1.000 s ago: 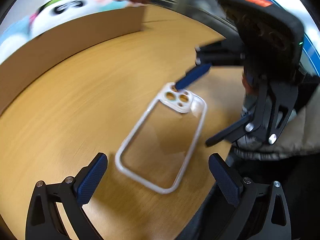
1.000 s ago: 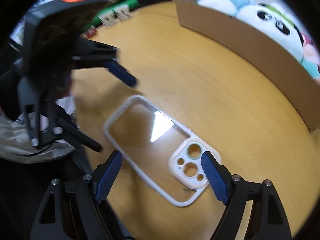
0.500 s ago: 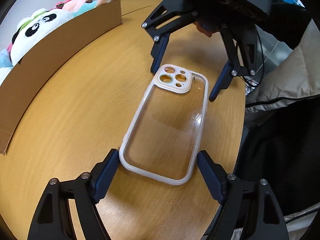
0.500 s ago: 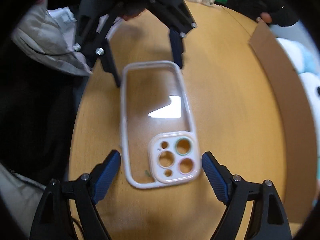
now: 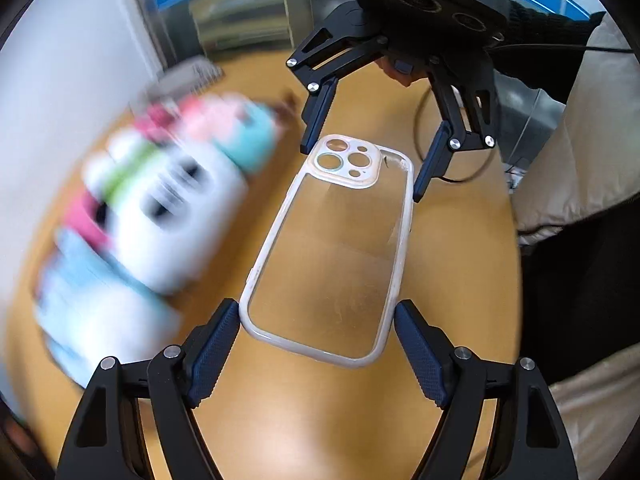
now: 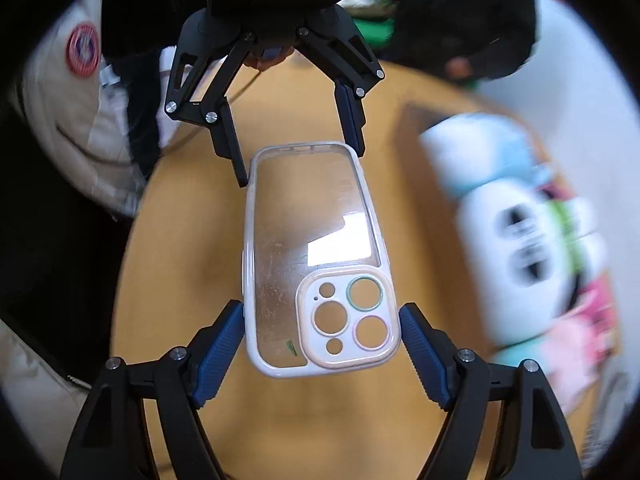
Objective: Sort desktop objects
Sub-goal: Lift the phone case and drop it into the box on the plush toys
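Above a round wooden desk [image 5: 460,240] beside blurred plush toys [image 6: 532,240], the left hand-held gripper [image 5: 318,344] and right hand-held gripper [image 6: 322,344] each clamp opposite ends of a clear phone case [image 5: 332,248], lifted between them.

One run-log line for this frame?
phone case | left tool shut on plain end | right tool shut on camera-cutout end | lifted off table
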`<action>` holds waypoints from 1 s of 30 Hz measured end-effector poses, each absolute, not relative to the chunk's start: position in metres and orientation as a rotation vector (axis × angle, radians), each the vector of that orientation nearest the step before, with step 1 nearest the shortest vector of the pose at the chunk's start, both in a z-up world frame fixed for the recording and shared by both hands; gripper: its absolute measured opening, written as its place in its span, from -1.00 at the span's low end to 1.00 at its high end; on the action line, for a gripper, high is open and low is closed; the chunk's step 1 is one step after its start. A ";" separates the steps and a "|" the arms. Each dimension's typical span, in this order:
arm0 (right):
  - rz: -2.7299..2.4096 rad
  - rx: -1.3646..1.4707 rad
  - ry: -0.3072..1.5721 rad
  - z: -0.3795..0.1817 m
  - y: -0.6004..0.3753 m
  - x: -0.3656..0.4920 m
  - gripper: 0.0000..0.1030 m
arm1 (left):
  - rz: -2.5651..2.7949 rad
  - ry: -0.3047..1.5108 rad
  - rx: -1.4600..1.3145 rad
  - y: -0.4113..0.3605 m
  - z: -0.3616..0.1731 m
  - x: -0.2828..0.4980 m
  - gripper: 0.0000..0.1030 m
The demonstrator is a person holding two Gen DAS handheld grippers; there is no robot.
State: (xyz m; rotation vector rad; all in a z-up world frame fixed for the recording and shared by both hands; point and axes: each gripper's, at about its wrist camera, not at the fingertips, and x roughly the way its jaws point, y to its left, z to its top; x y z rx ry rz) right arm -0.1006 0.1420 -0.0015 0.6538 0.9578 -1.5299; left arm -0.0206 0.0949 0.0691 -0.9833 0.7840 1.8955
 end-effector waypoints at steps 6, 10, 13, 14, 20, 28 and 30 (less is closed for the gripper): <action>-1.654 0.573 1.014 0.070 0.117 -0.217 0.52 | 1.913 0.858 -0.890 0.055 0.144 -0.129 0.60; -1.648 0.630 1.018 0.064 0.097 -0.300 0.53 | 1.928 0.805 -0.934 0.043 0.133 -0.210 0.60; -1.614 0.747 1.000 0.026 0.084 -0.357 0.53 | 1.927 0.735 -1.023 0.042 0.093 -0.260 0.57; -1.620 0.766 0.994 0.020 0.091 -0.357 0.52 | 1.929 0.717 -1.053 0.040 0.077 -0.271 0.54; -1.652 0.880 0.959 -0.015 0.130 -0.357 0.53 | 2.008 0.673 -1.131 0.039 0.041 -0.273 0.54; -1.889 0.819 0.824 0.032 0.176 -0.295 0.59 | 2.277 0.624 -1.046 0.019 0.098 -0.185 0.91; -2.002 0.774 0.742 0.041 0.186 -0.261 0.59 | 2.391 0.519 -1.023 0.009 0.115 -0.149 0.98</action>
